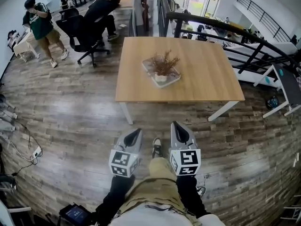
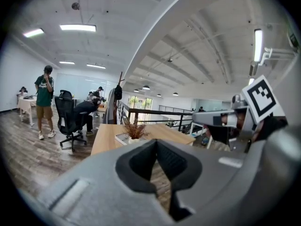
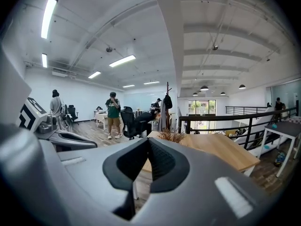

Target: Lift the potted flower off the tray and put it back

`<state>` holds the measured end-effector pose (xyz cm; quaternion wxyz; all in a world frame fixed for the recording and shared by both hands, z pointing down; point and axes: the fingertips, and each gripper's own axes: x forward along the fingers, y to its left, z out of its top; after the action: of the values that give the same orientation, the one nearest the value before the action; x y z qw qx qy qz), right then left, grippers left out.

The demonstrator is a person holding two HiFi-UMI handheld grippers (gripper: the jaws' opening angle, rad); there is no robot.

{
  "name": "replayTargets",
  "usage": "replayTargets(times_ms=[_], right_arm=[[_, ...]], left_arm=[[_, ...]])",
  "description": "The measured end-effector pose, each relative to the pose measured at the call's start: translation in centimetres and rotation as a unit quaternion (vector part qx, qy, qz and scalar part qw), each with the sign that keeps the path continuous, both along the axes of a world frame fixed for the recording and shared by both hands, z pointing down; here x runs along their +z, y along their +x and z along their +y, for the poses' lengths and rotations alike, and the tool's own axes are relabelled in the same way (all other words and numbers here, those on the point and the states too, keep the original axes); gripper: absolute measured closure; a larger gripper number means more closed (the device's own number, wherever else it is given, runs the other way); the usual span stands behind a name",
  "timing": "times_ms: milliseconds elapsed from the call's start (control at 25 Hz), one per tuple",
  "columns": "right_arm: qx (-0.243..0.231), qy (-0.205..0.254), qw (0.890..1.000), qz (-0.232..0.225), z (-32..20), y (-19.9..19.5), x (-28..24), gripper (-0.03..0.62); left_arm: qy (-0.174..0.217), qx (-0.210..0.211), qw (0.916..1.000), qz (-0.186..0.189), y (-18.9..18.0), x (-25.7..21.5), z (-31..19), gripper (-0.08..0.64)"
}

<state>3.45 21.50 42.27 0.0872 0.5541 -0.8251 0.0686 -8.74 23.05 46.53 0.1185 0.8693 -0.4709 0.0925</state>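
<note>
The potted flower (image 1: 163, 65), a spray of dry brownish stems in what looks like a small pale pot, stands inside the tray (image 1: 175, 80), about at its middle. The tray is shallow and square, and sits cornerwise a little left of centre on the light wooden counter (image 1: 207, 74). The counter rests on white legs over a dark plank floor (image 1: 70, 121).

Both tongs are well apart from the flower, on the near side of the counter, held low in front of the person and pointing toward it. The left tongs (image 1: 137, 131) are clenched with their tips meeting and nothing between them. In the left gripper view the flower and tray show just above those closed tips. The right tongs (image 1: 176, 125) are clenched the same way and hold nothing. The left marker cube (image 1: 123, 163) and the right marker cube (image 1: 185, 161) sit at their rear ends. One shoe (image 1: 157, 147) of the person shows between the two tongs.

Off the counter's far left corner stands a black office chair (image 1: 77, 29). Further left is a person in a green shirt (image 1: 40, 25). A black railing (image 1: 249, 39) runs along beyond the counter's right side.
</note>
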Motion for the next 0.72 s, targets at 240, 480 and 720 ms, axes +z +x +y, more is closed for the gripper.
replayTargets(times_ms=[240,480,720], right_arm=[[-0.012,0.018,1.000,-0.004,-10.4,1.7,-2.2,0.588],[0.000,0.028,0.999,-0.022,-21.0,5.6,-4.1,0.588],[0.004,0.022,0.999,-0.029,-27.5,7.9,-3.7,0.588]], left_arm=[[0.018,-0.013,0.9997,-0.001,1.7,-2.6,-10.7,0.558],[0.031,-0.009,0.9994,-0.011,4.4,-5.1,-21.0,0.558],[0.031,-0.012,0.9994,-0.013,6.2,-5.4,-28.1,0.558]])
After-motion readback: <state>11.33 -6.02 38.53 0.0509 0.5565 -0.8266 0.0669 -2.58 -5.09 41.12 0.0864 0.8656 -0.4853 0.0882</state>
